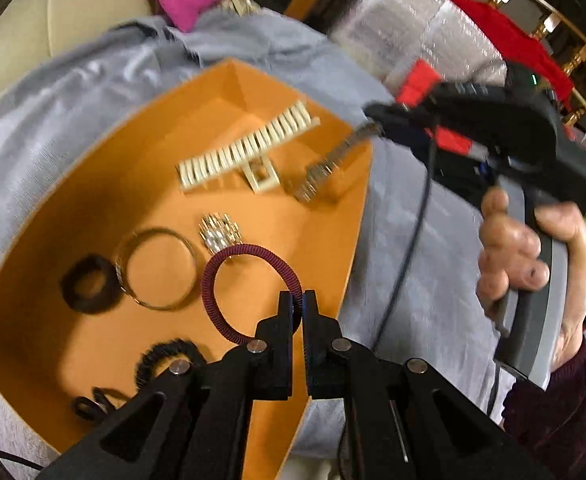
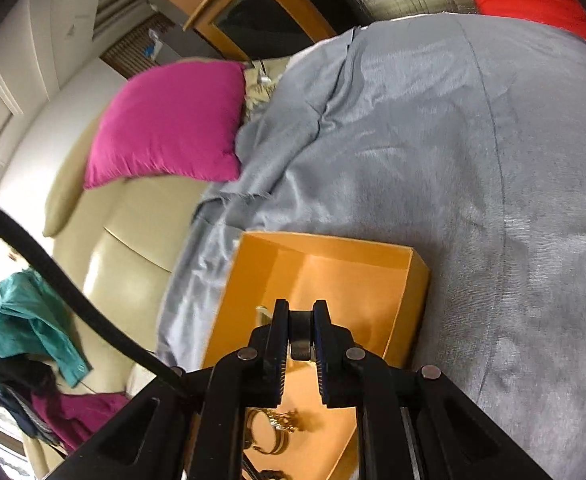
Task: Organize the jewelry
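An orange tray (image 1: 93,184) lies on a grey cloth and holds jewelry. My left gripper (image 1: 298,300) is shut on a maroon coiled bangle (image 1: 213,276) over the tray's near right part. My right gripper (image 2: 301,316) is shut on a silver metal watch; in the left wrist view the watch (image 1: 325,168) hangs from it over the tray's far right corner. In the tray lie a cream bracelet (image 1: 245,148), a silver bangle (image 1: 155,268), a black ring band (image 1: 89,288), a small silver-gold piece (image 1: 219,234) and a black coiled band (image 1: 161,356).
The grey cloth (image 2: 473,200) covers the surface around the tray (image 2: 373,280). A magenta cushion (image 2: 169,124) lies on a cream sofa (image 2: 125,248) to the left. A black cable (image 1: 409,240) hangs from the right gripper. Red fabric (image 1: 509,44) lies behind.
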`<state>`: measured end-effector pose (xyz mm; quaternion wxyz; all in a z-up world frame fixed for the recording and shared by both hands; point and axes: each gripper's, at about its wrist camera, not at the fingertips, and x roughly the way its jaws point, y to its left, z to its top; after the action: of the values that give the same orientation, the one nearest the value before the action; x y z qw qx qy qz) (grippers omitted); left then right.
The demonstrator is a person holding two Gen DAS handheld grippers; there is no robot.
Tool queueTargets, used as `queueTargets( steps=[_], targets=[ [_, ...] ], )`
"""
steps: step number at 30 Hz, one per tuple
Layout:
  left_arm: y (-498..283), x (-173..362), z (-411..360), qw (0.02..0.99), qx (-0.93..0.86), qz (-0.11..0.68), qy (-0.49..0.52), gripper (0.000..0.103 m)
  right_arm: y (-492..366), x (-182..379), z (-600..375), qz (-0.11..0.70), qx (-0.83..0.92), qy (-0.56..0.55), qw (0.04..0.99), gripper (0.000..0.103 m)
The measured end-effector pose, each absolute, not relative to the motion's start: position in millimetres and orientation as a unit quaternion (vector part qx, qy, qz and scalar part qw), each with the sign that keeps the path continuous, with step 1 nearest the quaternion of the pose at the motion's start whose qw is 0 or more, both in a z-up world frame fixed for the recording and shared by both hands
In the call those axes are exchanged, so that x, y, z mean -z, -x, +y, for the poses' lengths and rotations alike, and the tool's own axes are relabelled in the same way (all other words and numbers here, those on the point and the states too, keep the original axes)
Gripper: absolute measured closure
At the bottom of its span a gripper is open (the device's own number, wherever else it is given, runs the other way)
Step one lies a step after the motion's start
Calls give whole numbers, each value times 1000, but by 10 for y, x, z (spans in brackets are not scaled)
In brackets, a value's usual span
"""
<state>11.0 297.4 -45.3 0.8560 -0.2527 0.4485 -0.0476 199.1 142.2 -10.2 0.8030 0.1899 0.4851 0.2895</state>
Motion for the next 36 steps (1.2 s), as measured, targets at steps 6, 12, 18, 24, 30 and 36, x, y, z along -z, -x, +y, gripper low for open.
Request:
queueTargets(
  steps=[6, 12, 18, 24, 30, 36],
  targets=[
    [-188, 576, 2913, 842, 41, 478, 247, 99, -2075, 218, 1466, 484, -272, -172, 813, 90],
    [-245, 666, 2874, 829, 34, 502, 244, 99, -2107, 296, 1420, 484, -269, -185, 812, 79],
    [-280, 679, 2809, 823, 38, 513, 242, 98, -2029, 160, 1204, 454, -280, -210, 819, 57],
    [-277, 646, 2788, 831, 14, 511, 221, 81, -1812, 14, 834, 433, -283, -208, 830, 57],
    [-235, 579, 2764, 844, -4, 494, 210, 59, -1463, 8, 342, 430, -266, -194, 840, 57],
    [-84, 369, 2601, 880, -31, 450, 147, 53, -1073, 22, -153, 429, -242, -182, 851, 57]
  ],
)
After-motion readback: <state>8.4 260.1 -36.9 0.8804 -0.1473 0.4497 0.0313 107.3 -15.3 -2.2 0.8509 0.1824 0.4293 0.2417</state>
